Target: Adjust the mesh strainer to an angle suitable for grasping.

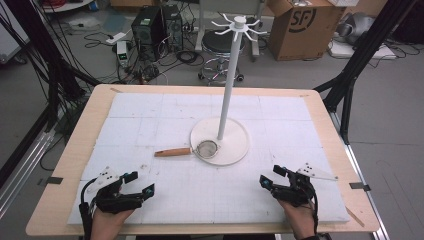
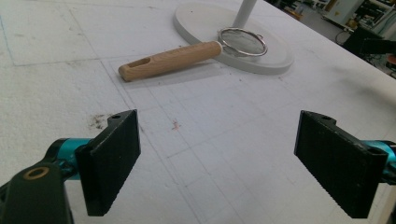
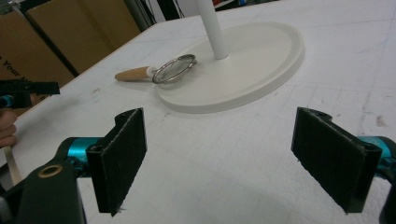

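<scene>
- Two grippers rest at the mat's (image 1: 150, 125) near edge: left gripper (image 1: 140, 183) at seven o'clock, right gripper (image 1: 270, 176) at five o'clock, both jaws spread wide, gripping nothing.
- Strainer (image 1: 206, 148) lies at centre, its mesh on the stand's (image 1: 227, 95) round base, wooden handle (image 1: 172, 152) pointing to nine o'clock on the mat.

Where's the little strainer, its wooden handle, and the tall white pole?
Strainer (image 2: 242, 42), left gripper view, on its mesh bowl.
Wooden handle (image 2: 168, 61), left gripper view, on the middle of its length.
White pole (image 1: 228, 87), high view, partway up the shaft.
</scene>
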